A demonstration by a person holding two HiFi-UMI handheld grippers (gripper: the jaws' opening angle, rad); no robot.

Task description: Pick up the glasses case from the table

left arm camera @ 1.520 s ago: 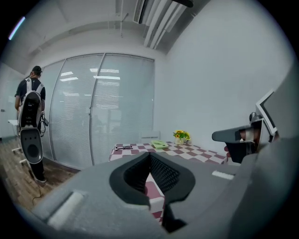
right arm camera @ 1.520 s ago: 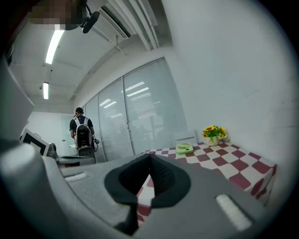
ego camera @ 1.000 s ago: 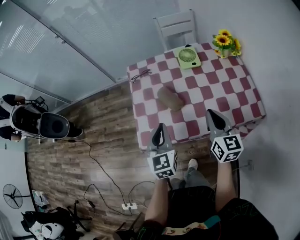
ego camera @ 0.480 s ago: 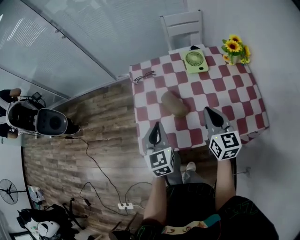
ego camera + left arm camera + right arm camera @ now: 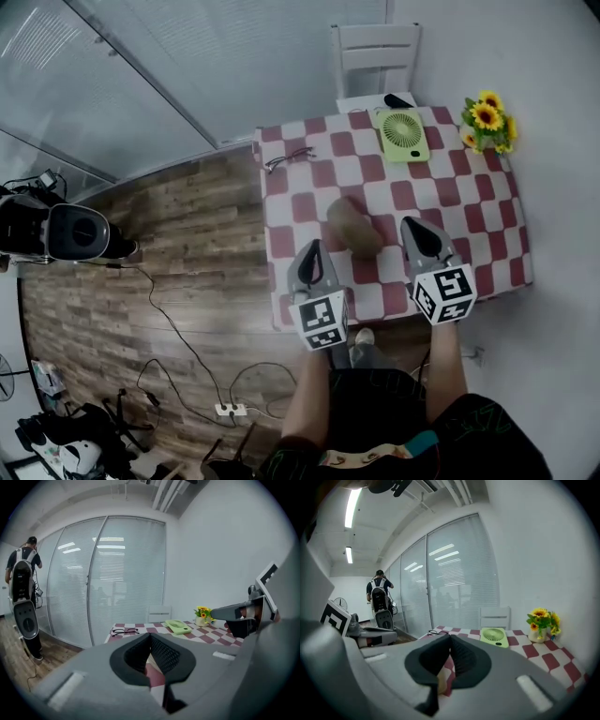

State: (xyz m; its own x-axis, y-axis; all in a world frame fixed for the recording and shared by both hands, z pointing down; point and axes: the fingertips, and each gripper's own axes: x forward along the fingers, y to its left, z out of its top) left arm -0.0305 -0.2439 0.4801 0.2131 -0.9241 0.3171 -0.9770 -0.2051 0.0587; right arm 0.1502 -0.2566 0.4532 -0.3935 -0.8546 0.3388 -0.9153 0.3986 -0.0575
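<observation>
Brown and rounded, the case [image 5: 354, 227] lies on the red-and-white checked table [image 5: 487, 216], a little in from the near edge and about midway across it. Its long axis runs on a slant, from the far left down to the near right as the head view shows it.

The case sits between the two pairs of tongs and slightly beyond their tips. The left tongs [image 5: 315, 247] hang at the near edge, just to the left of the case. The right tongs [image 5: 411, 224] hang over the table, just to the right of it. Neither touches the case. The gaps look much alike, so I cannot tell which is nearer, though the near end of the case points toward the right side.

Both pairs are closed, pads meeting at the tips, and both are empty. By my judgement, one pair must open and close across the short width of the case, square to that slant.

Farther off lie glasses [image 5: 283, 161] at the far left corner, a green fan [image 5: 403, 134] and sunflowers [image 5: 487, 120] at the far edge, and a white chair [image 5: 375, 52] beyond.
</observation>
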